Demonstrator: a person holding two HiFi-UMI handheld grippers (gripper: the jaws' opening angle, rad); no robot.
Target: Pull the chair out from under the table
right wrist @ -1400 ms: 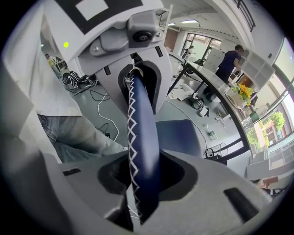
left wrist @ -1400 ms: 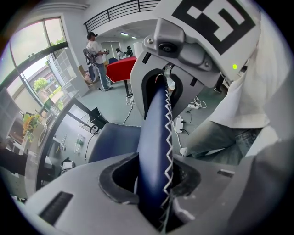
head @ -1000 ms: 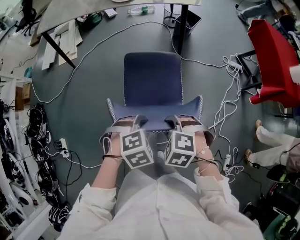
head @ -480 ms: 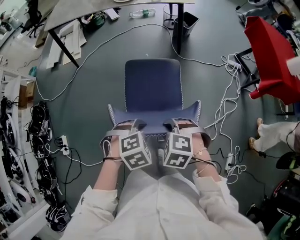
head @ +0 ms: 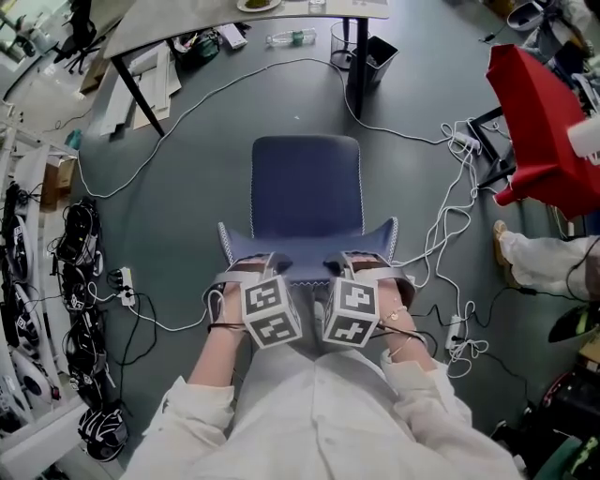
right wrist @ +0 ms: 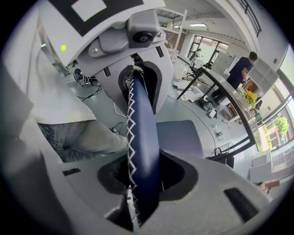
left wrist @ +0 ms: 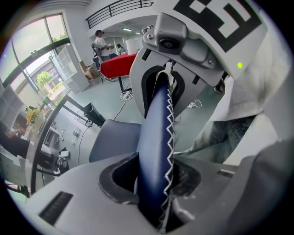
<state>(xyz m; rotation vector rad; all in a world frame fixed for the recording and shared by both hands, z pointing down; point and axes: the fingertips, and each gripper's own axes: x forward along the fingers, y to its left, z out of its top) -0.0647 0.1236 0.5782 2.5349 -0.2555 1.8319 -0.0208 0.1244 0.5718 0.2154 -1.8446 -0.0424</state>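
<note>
The left gripper (head: 251, 266) and right gripper (head: 360, 263) clamp the chair (head: 307, 187) by its backrest edge, lower centre; it is probably stiff and fairly light.

Chair (head: 307, 187) legs hidden; table (head: 187, 14) cut by top edge

The grey floor (head: 178, 197) fills the head view. The chair (head: 307, 187) stands on it at centre, with white cables (head: 448, 217) looping round it. A bottle (head: 289, 38) and a black bin (head: 379, 54) are at top centre. A power strip (head: 125, 283) lies at left.
</note>
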